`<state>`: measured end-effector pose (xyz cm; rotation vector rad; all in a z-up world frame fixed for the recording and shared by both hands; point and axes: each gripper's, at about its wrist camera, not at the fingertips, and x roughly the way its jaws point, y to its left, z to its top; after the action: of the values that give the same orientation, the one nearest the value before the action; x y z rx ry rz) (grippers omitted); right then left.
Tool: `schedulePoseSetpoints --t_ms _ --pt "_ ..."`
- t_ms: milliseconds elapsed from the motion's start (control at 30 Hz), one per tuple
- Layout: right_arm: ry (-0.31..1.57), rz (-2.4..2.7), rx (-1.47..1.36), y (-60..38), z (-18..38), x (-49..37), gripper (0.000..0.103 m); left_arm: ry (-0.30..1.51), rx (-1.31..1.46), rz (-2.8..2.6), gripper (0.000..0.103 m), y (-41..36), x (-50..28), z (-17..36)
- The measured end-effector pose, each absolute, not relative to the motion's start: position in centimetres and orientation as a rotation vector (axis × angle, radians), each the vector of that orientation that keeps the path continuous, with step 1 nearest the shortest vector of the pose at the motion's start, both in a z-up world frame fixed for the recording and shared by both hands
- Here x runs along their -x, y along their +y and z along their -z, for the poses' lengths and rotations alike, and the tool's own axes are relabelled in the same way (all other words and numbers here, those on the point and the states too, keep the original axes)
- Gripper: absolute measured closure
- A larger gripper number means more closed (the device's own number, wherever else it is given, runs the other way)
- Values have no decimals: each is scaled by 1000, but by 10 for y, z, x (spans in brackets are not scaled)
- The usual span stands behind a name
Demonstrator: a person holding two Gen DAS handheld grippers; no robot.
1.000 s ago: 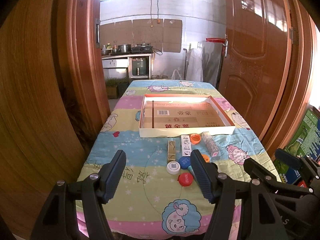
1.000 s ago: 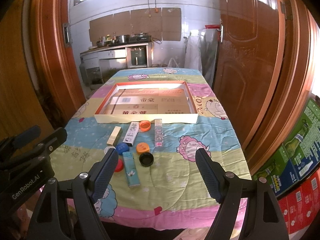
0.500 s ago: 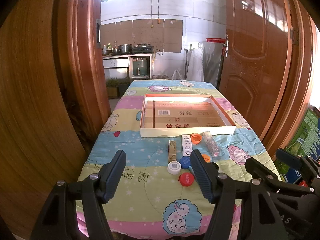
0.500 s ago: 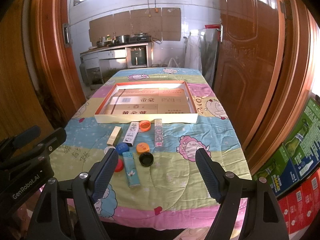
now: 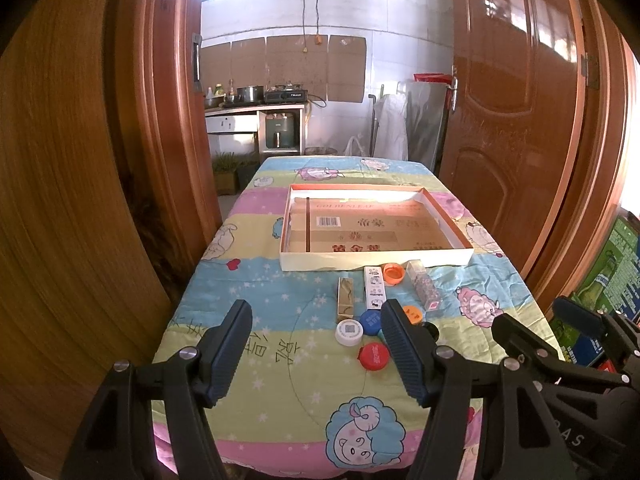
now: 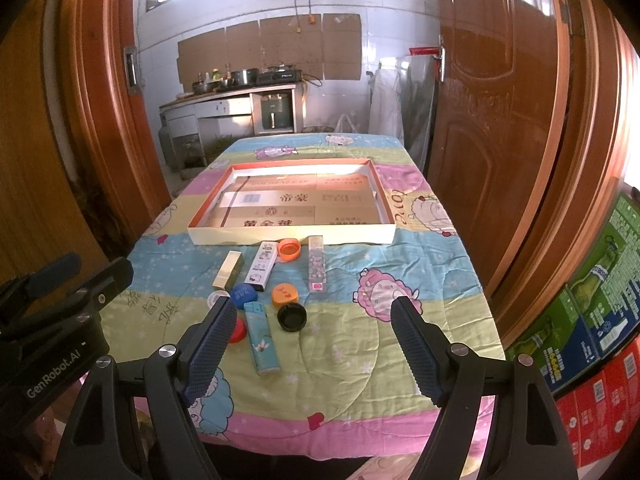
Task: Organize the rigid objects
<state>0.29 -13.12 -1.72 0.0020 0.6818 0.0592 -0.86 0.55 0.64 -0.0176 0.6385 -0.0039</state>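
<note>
A shallow white box tray (image 5: 376, 259) (image 6: 292, 236) lined with cardboard lies mid-table. In front of it sit several small items: a gold box (image 6: 228, 270), a white patterned box (image 6: 262, 266), a clear box (image 6: 317, 264), a teal lighter (image 6: 262, 338), an orange cap (image 6: 289, 249), another orange cap (image 6: 285, 295), a black cap (image 6: 292, 317), a blue cap (image 6: 244, 293), a red cap (image 5: 373, 356) and a white cap (image 5: 349, 332). My left gripper (image 5: 316, 350) and right gripper (image 6: 312, 350) both hover open and empty above the table's near edge.
The table (image 6: 420, 280) wears a pastel cartoon quilt. Wooden doors (image 5: 512, 120) flank it left and right. Green and red cartons (image 6: 592, 320) are stacked at the right. A kitchen counter (image 6: 232, 100) with pots stands behind.
</note>
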Motion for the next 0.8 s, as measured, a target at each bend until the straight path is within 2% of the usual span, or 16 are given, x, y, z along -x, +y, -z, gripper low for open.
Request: schedulePoseSetpoints --t_ms 800 --pt "746 -66 -31 -139 42 -22 22 716 4 -1 36 -2 -16 22"
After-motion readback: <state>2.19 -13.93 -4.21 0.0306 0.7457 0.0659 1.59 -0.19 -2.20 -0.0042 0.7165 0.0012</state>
